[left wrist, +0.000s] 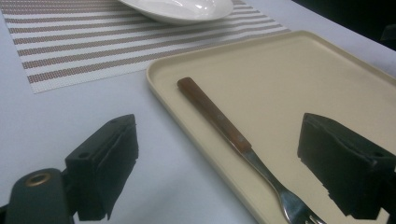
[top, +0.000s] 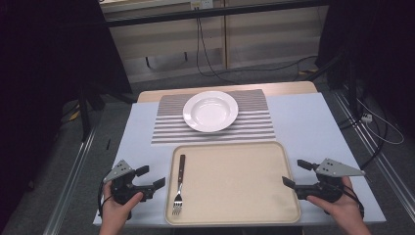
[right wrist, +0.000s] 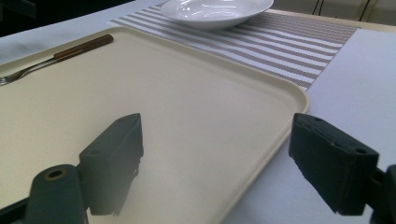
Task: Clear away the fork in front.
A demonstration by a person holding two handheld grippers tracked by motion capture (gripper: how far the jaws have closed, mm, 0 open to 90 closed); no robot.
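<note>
Fingers spread and holding nothing, the left gripper rests at the near left of the worktop, just beside the beige tray and closest to the fork. That fork lies flat along the tray's left side, its long axis running away from the person: brown wooden handle toward the striped placemat, steel tines toward the near rim. In the left gripper view, the fork sits between the two dark fingers, slanting from upper left to lower right, with the tray's raised lip crossing between the gripper and the handle. The right gripper, likewise spread and holding nothing, waits at the tray's right edge, well apart from the fork across the bare tray bed; its own view shows the fork far off at upper left. A white plate stands on the placemat beyond. Any pickup looks best suited to the left hand, reaching right over the lip and closing across the handle.
</note>
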